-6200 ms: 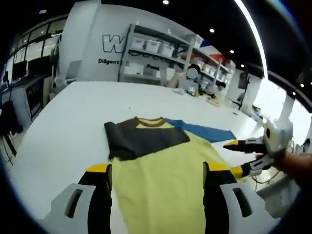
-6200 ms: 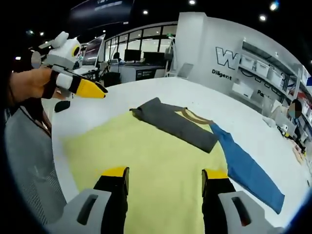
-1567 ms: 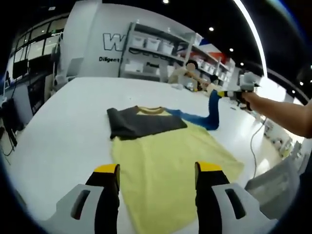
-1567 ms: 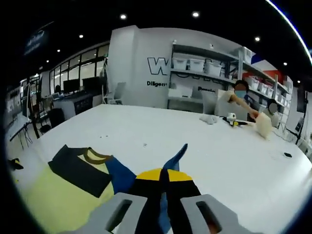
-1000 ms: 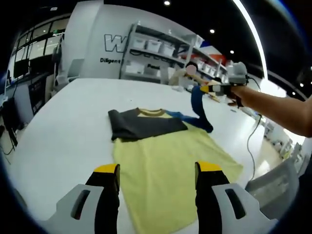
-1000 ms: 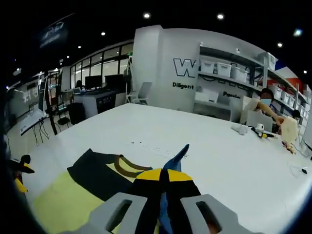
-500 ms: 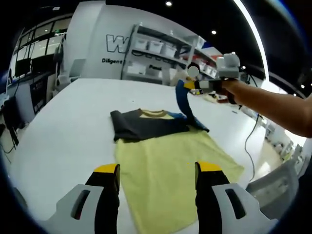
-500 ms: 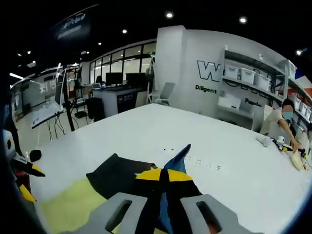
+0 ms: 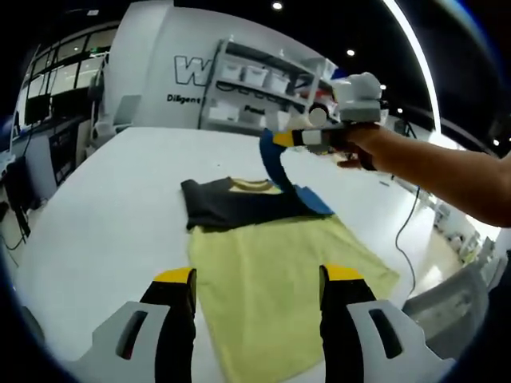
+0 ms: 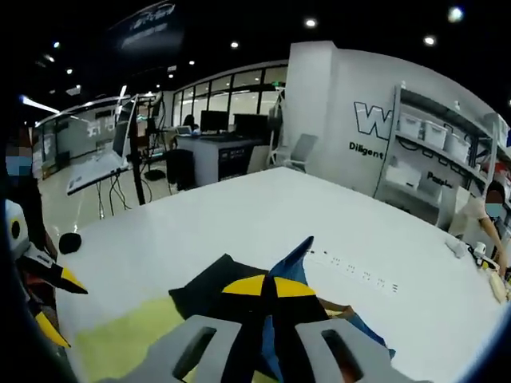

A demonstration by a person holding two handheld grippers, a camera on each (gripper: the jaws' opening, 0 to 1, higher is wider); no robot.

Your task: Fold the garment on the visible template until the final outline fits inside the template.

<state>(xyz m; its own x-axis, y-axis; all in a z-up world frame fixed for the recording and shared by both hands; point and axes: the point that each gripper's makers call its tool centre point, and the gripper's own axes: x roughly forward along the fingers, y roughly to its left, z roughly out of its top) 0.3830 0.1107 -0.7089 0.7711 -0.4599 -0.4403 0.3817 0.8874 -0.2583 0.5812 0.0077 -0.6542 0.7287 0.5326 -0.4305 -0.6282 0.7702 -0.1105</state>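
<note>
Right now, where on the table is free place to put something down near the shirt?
The white table is bare beside the folded dark sleeve, and behind the collar toward the shelves. Over the collar it is crowded: the right claw holds the blue sleeve up there.

In the right gripper view, our right gripper (image 10: pixel 267 297) covers most of the blue sleeve (image 10: pixel 294 257), so only its tip and a part at lower right show; the yellow shirt (image 10: pixel 120 339) is cut off by the bottom edge; the left gripper (image 10: pixel 44 299) is cut at the left edge. In the left gripper view, the wall letters (image 9: pixel 190 70) at upper left are partly hidden by the shelves (image 9: pixel 255 88); the small print below is too blurred to read.
</note>
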